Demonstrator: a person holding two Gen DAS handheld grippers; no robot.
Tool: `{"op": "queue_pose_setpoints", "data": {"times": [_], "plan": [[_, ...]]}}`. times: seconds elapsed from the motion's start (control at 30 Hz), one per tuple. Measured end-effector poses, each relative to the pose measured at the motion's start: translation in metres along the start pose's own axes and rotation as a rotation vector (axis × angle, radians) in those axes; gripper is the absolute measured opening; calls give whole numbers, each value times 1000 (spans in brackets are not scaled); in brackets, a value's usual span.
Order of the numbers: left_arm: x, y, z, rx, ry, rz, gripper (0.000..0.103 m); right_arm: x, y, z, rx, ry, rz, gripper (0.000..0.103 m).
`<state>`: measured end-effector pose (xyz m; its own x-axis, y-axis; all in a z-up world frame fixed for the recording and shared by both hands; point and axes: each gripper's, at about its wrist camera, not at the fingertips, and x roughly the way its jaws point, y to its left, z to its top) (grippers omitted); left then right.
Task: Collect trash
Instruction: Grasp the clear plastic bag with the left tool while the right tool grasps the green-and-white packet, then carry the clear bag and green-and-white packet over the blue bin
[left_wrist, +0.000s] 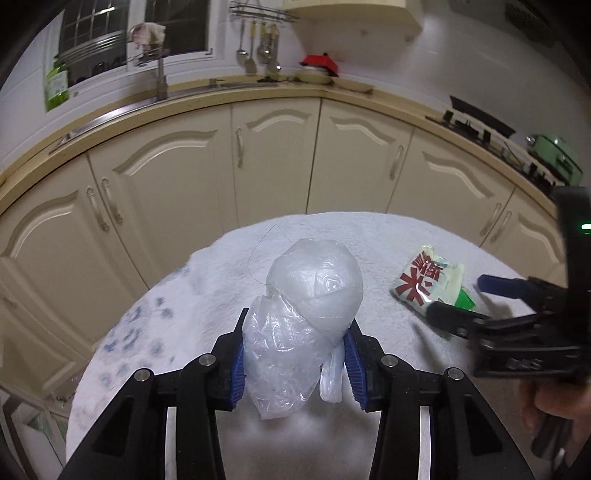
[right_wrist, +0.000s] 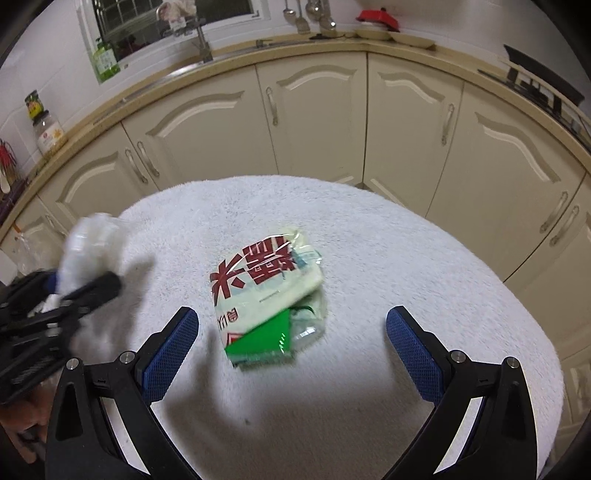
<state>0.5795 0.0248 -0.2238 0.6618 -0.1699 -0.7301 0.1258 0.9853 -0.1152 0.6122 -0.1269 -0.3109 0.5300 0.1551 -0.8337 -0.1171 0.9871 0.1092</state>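
Note:
A crumpled clear plastic bag sits between the blue pads of my left gripper, which is shut on it just above the white fluffy cloth covering the round table. To its right lies a pale green snack wrapper with red characters. In the right wrist view that wrapper lies on the cloth, and my right gripper hangs wide open around it, pads apart from it. The left gripper with its bag shows blurred at the left.
Cream kitchen cabinets curve around behind the table, under a counter with a sink tap, hanging utensils and a stove. A green bottle and a jar stand at the left. A hand holds the right gripper.

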Motion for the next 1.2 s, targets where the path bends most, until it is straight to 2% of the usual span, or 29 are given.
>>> {"op": "queue_pose_setpoints", "data": {"times": [0.07,0.17,0.23,0.27,0.43,0.63,0.97,1.2], "plan": [[0,4,-3,-14,10,-6,41,5,6,0,-16,-9,5,96],[8,8,-3,-36,15,-27,41,11,17,-2,-62,-27,-31,93],[11,9,-4,-37,12,-31,41,11,23,-1,-93,-39,-50,75],[11,10,-5,-40,12,-35,41,9,23,-2,-92,-44,-36,73],[11,10,-5,-45,1,-45,41,-3,21,-13,-54,-56,17,71],[-10,9,-15,-32,-40,-53,41,-36,20,-38,-15,-85,67,71],[-70,-11,-53,0,-139,-71,41,-138,8,-103,23,-218,69,71],[-118,-50,-87,33,-223,-92,41,-205,-14,-140,68,-316,79,71]]}}
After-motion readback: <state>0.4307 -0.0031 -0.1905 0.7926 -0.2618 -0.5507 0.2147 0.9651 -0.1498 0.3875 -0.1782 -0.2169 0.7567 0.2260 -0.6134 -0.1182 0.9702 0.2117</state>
